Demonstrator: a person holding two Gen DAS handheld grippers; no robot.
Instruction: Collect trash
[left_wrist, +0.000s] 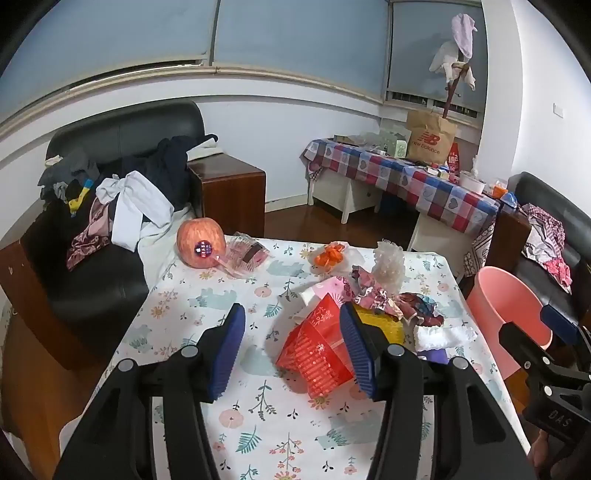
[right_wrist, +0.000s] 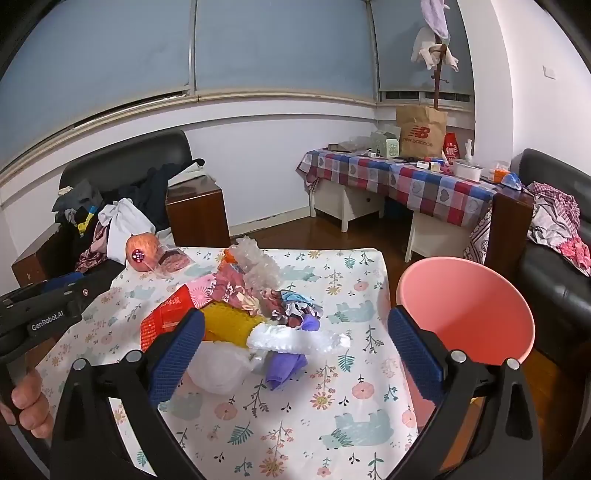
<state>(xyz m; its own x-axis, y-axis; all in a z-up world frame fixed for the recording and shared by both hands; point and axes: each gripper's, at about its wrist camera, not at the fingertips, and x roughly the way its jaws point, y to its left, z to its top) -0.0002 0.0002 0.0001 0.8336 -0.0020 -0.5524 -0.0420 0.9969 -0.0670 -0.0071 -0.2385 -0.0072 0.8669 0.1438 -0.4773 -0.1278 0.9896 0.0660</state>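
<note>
Two grippers over a floral-cloth table (right_wrist: 332, 424). Left gripper (left_wrist: 291, 350): fingers spread, nothing pinched; red wrapper (left_wrist: 317, 350) lies betw. them, against the right finger's inner side, contact unclear. Right gripper (right_wrist: 295, 354): fingers spread wide, holding nothing; white & purple scraps (right_wrist: 280, 347) sit betw. the tips. Trash pile (right_wrist: 255, 295) just beyond. Pink bin (right_wrist: 476, 310) beyond the right finger, off the table edge. Apple (right_wrist: 142, 253) far left, at the table's back edge.

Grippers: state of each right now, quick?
Left gripper: open, holding nothing; red packet lies between its fingers, not pinched.
Right gripper: wide open, holding nothing, over the trash pile.
</note>
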